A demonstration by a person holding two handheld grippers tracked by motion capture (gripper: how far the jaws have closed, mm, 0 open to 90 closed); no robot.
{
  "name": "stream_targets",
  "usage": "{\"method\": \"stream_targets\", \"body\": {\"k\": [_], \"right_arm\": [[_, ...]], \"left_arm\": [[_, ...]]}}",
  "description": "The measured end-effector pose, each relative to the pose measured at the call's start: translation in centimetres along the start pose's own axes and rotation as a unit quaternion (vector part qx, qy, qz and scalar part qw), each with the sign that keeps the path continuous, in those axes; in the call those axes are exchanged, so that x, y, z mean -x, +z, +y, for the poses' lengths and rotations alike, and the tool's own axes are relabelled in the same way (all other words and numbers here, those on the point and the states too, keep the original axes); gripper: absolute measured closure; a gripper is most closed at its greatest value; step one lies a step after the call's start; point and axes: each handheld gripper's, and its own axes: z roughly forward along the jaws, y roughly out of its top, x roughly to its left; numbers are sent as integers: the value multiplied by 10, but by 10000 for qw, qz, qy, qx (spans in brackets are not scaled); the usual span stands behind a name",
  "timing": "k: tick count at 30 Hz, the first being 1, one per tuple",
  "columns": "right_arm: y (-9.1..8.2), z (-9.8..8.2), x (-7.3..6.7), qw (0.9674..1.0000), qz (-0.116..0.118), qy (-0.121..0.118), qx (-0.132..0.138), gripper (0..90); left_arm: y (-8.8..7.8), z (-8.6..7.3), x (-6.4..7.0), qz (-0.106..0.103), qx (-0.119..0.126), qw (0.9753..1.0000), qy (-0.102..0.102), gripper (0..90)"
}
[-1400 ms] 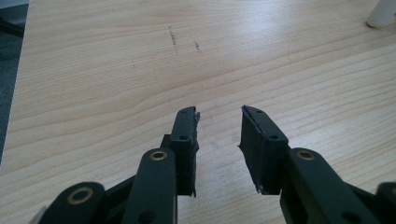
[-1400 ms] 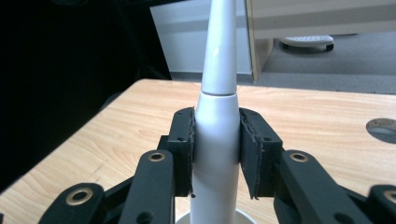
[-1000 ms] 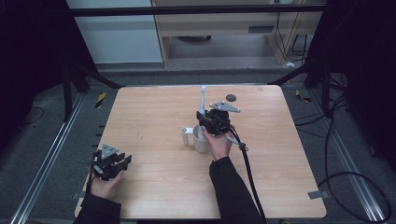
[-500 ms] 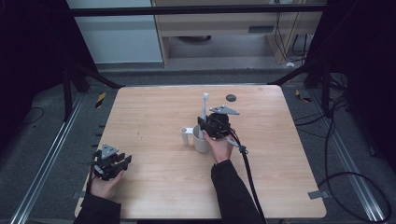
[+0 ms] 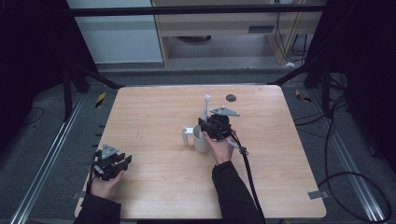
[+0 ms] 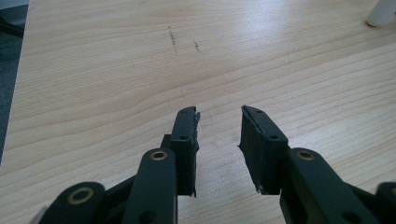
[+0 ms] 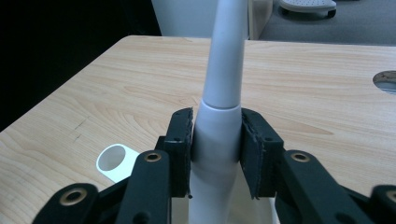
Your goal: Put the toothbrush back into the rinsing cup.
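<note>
A white electric toothbrush (image 5: 206,108) stands upright with its lower end in a white cup (image 5: 201,143) near the table's middle. My right gripper (image 5: 204,126) is shut on the toothbrush's thick handle (image 7: 217,140); both pads touch it, and the jaws have just been easing open a little. The cup's handle (image 7: 105,166) sticks out at the lower left in the right gripper view. My left gripper (image 5: 123,161) rests low at the table's front left corner, open, with nothing but bare wood between its jaws (image 6: 219,114).
A small dark round disc (image 5: 230,97) lies on the table behind the cup, and in the right gripper view the disc (image 7: 385,80) is at the far right. The wooden table (image 5: 154,112) ends close to my left hand. A cable (image 5: 247,168) trails from the right gripper.
The right gripper and the toothbrush have shifted slightly down and towards the person over the cup. The left gripper has stayed put.
</note>
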Motion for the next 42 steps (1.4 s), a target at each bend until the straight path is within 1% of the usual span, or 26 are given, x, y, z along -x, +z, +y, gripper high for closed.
{"method": "stream_targets", "body": {"k": [7, 14, 16, 17, 20, 22, 24, 26, 27, 30, 31, 34, 37, 40, 42], "right_arm": [[-3, 1, 2, 10000, -29, -47, 27, 602], [-7, -1, 4, 9999, -60, -111, -17, 568], [-9, -1, 5, 9999, -52, -140, -17, 526], [-11, -2, 5, 9998, -53, -193, -31, 500], [-17, -2, 6, 9991, -99, -368, -184, 429], [-22, -4, 7, 9983, -137, -512, -249, 381], [-29, -7, 8, 9978, -126, -596, -247, 337], [-36, -11, 10, 9970, -143, -687, -317, 297], [-40, -12, 11, 9969, -114, -682, -369, 282], [-53, -17, 16, 9975, 74, -579, -394, 247], [-57, -18, 18, 9975, 119, -586, -382, 237], [-70, -21, 25, 9978, 231, -502, -376, 217], [-83, -24, 34, 9981, 280, -427, -338, 204], [-94, -31, 43, 9981, 269, -454, -325, 190], [-101, -38, 48, 9978, 256, -492, -372, 180]], "left_arm": [[0, 0, 0, 2, -5, 10000, 5, 660], [0, 0, 0, 5, -4, 10000, 4, 660], [0, 0, 0, 6, 0, 10000, 2, 660], [0, 0, 0, 5, 3, 10000, 2, 660], [0, 0, 0, 6, -1, 10000, 5, 660], [0, 0, 0, 6, -2, 10000, 0, 660], [0, 0, 0, 4, 5, 10000, -4, 659], [0, 0, 0, 10, 3, 10000, 2, 659], [0, 0, 0, 12, 0, 10000, -1, 658], [0, 0, 0, 13, -2, 10000, 7, 655], [0, 0, 0, 14, 0, 10000, 8, 655], [0, 0, 0, 20, -2, 10000, 15, 652], [0, -1, 0, 13, -2, 10000, 16, 646], [0, -1, 0, 5, -8, 10000, 17, 636], [0, -1, 1, 6, 3, 10000, 20, 625]]}}
